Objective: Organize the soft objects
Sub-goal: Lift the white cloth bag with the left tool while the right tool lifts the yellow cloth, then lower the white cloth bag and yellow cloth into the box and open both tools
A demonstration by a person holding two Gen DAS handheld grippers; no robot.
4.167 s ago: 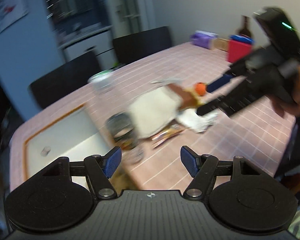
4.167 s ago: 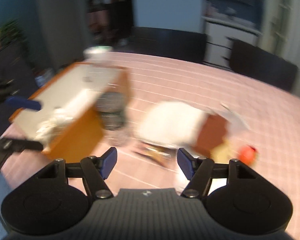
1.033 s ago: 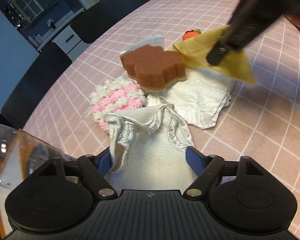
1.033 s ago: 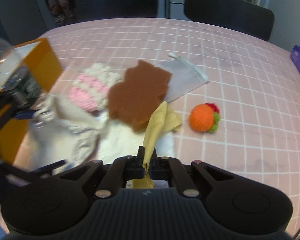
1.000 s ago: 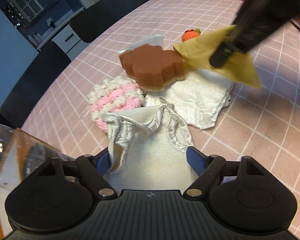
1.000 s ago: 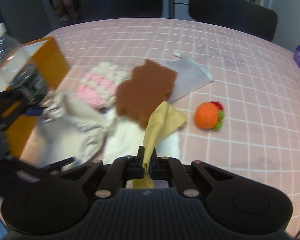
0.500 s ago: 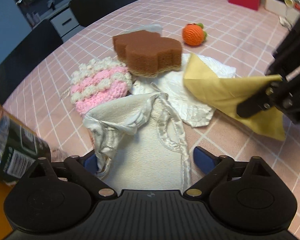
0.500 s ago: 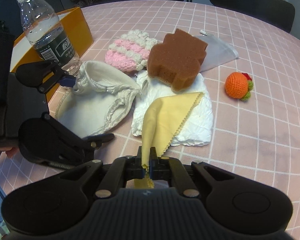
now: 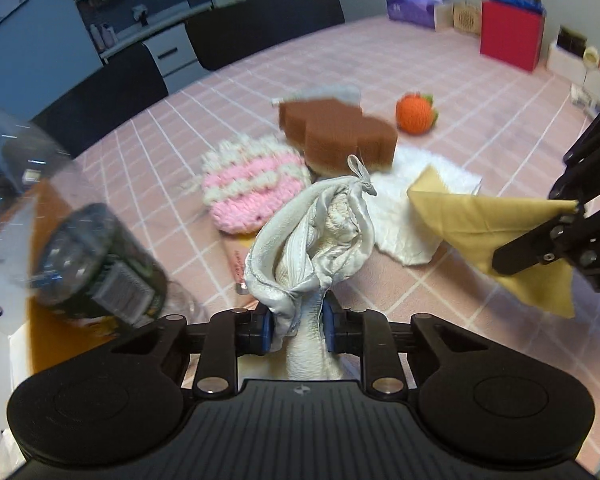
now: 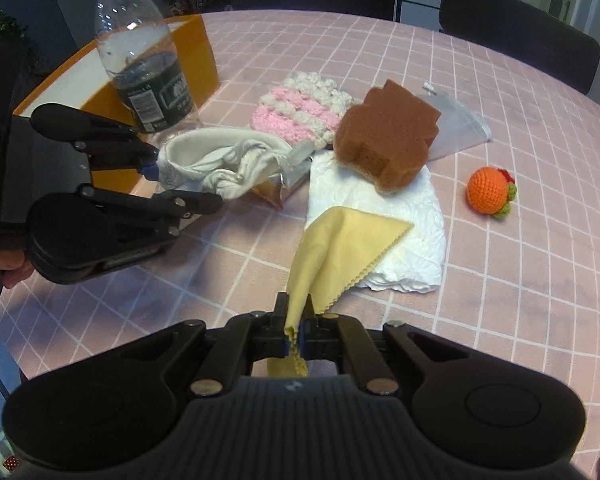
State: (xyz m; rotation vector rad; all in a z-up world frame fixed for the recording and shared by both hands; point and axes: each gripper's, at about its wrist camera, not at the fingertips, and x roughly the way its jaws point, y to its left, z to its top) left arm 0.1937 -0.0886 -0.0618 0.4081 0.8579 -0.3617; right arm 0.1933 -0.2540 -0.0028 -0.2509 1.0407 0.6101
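Observation:
My left gripper (image 9: 298, 326) is closing, its blue pads (image 9: 265, 327) pressing on a cream drawstring pouch (image 9: 312, 232) that bunches up between them; the same pouch (image 10: 220, 162) and left gripper (image 10: 168, 184) show at the left of the right wrist view. My right gripper (image 10: 297, 330) is shut on a corner of a yellow cloth (image 10: 340, 248), which hangs over the table, also seen as the yellow cloth (image 9: 496, 232) in the left wrist view. A brown sponge (image 10: 386, 140) lies on a white towel (image 10: 404, 216), beside a pink-and-white knitted piece (image 10: 300, 112).
An orange box (image 10: 188, 56) with a white inside stands at the left, a water bottle (image 10: 140, 56) right by it. An orange crochet ball (image 10: 490, 192) and a grey pouch (image 10: 460, 128) lie on the pink checked tablecloth (image 10: 520, 300). A red box (image 9: 510, 38) stands far back.
The left gripper's jaws have closed from wide apart onto the cream pouch and bunched it up. The right gripper has drawn the yellow cloth back off the pile.

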